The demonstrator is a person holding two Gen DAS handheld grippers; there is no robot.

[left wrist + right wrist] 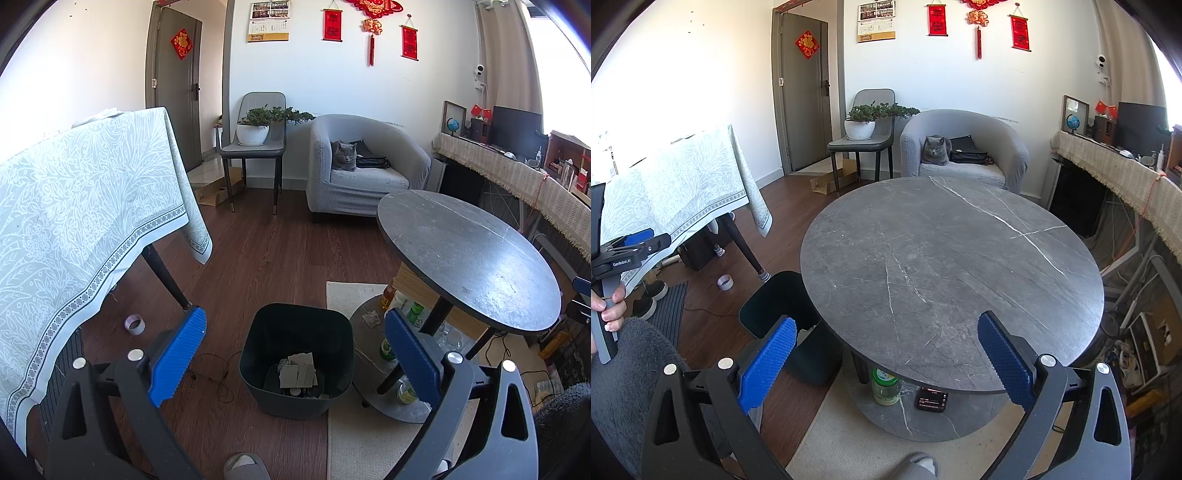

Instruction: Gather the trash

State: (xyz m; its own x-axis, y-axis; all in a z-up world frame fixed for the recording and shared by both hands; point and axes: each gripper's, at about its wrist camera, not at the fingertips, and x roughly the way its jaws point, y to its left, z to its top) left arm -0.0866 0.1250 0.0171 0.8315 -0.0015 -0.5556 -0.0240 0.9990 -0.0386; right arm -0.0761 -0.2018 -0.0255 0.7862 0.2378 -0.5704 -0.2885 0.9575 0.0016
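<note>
The left gripper [293, 345] hangs spread wide and empty above the dark bin [295, 356] at the lower centre of its view; crumpled grey paper scraps [298, 373] lie at the bin's bottom. The right gripper [886, 352] is also spread, empty, over the near edge of the round grey table [953, 273].

my left gripper [293, 330] spread wide, empty, above dark bin [295, 356] (crumpled paper scraps [298, 374] inside); round table [469, 266] right of bin.
</note>
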